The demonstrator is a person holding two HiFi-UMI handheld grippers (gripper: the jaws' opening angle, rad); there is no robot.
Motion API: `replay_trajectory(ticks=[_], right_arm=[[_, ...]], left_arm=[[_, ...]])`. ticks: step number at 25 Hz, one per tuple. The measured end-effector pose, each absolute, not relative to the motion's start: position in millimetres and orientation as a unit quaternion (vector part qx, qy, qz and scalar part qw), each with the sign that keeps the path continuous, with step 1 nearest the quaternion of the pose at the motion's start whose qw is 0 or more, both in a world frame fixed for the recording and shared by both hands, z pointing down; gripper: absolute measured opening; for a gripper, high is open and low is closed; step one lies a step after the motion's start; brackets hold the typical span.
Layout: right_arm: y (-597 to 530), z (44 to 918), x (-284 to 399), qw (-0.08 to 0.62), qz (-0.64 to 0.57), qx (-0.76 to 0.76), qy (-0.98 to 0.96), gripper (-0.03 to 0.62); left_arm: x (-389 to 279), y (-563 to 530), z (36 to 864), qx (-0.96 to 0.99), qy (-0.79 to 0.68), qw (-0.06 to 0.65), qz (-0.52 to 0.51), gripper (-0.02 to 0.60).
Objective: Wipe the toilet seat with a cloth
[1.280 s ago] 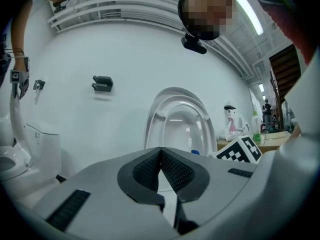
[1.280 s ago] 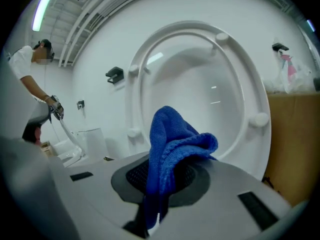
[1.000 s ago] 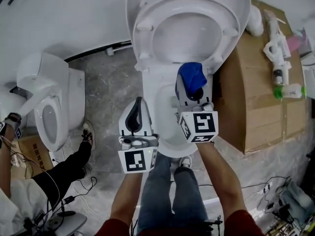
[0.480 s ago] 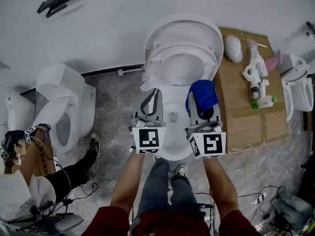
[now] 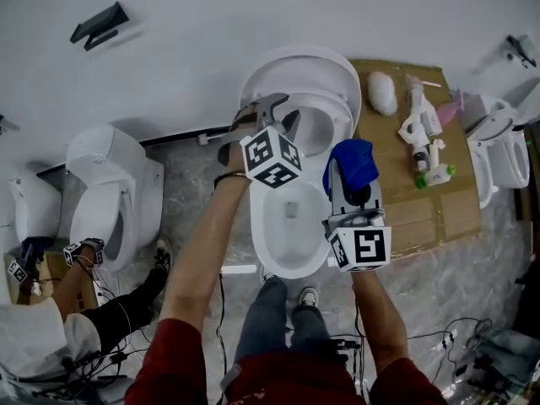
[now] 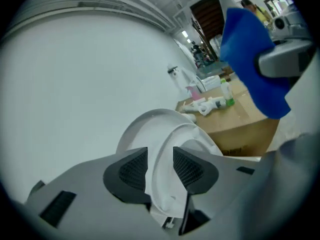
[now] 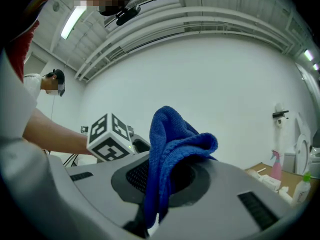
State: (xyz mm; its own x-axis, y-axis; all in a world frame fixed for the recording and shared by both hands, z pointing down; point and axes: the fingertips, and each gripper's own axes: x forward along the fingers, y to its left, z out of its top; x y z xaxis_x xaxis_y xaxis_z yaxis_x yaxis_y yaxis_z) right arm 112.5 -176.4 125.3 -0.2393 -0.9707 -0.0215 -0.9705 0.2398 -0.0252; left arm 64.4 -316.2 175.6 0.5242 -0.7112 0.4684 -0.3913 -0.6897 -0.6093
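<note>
The white toilet stands in the middle of the head view with its bowl point(image 5: 291, 218) uncovered and its seat point(image 5: 325, 112) and lid point(image 5: 337, 70) raised against the wall. My left gripper point(image 5: 272, 115) reaches up to the seat's left rim. Its jaws have just been opening, and the seat's edge point(image 6: 165, 139) lies in the gap of the left gripper point(image 6: 160, 166), whose pads stand on either side. My right gripper point(image 5: 350, 180) hovers over the bowl's right side, shut on a bunched blue cloth point(image 5: 353, 163). The cloth point(image 7: 170, 144) drapes over the right gripper point(image 7: 160, 176).
A cardboard box point(image 5: 422, 201) right of the toilet carries spray bottles point(image 5: 422, 142). A second toilet point(image 5: 110, 192) stands at left, a third point(image 5: 498, 142) at far right. Another person point(image 5: 51, 327) sits at bottom left. Cables lie on the floor.
My left gripper rose from the bowl's front to the raised seat, rolled over and opened its jaws. The right gripper lifted a little with the cloth still in it.
</note>
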Motion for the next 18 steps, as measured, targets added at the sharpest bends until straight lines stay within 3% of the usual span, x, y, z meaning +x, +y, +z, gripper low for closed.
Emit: replay_trajectory(ticks=[9,18], right_arm=[[-160,137,147,0.006,-0.015,-0.638,0.770,0.052],[-157,148,164,0.001,-0.021,-0.646,0.763,0.052]], left_arm=[[102,-365,222,-0.794,0.196,0.267,-0.510,0.192],[106,-381,240,-0.783,0.173,0.264,-0.537,0.172]])
